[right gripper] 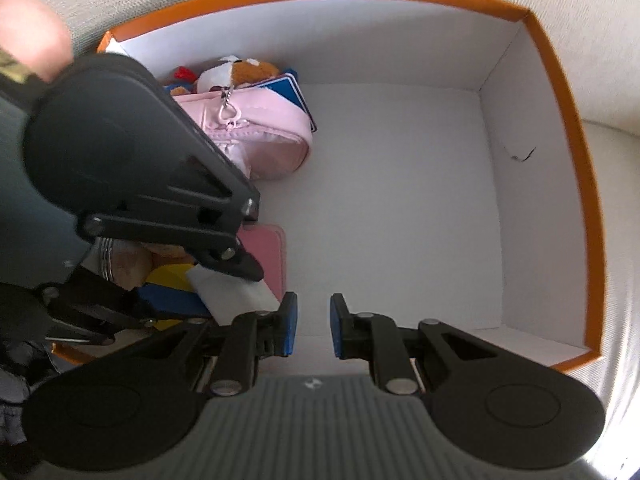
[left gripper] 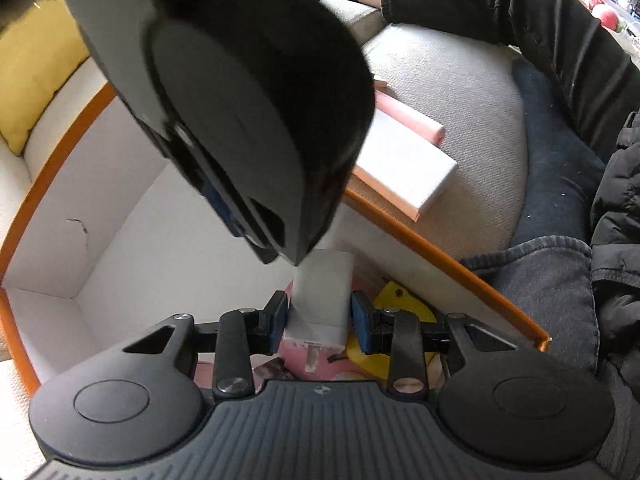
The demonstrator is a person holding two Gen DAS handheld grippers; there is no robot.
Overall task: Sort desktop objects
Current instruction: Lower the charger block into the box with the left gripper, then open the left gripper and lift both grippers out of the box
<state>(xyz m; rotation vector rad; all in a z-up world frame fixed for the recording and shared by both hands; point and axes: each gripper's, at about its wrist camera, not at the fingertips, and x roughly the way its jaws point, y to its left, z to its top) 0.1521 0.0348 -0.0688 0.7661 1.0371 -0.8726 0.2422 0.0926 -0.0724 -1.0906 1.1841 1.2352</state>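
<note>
My left gripper [left gripper: 320, 318] is shut on a white plug adapter [left gripper: 324, 292], blue pads pressing both its sides, prongs toward the camera. It hangs low inside the orange-rimmed white box [right gripper: 560, 92], over a pink pouch [right gripper: 260, 140], a yellow card [left gripper: 396, 304] and other small items at one end. In the right wrist view the adapter [right gripper: 236, 290] shows at the left, still in that grip. My right gripper [right gripper: 314, 324] points straight down over bare box floor, jaws a narrow gap apart with nothing between them. Its black housing [left gripper: 240, 120] fills the upper left wrist view.
A plush toy [right gripper: 240, 70] and a blue card [right gripper: 290, 92] lie behind the pouch; a flat pink case [right gripper: 270, 252] lies nearer. Outside the box, a white carton [left gripper: 404, 168] and pink tube [left gripper: 416, 124] rest on the beige sofa beside a person's dark-trousered leg [left gripper: 560, 184].
</note>
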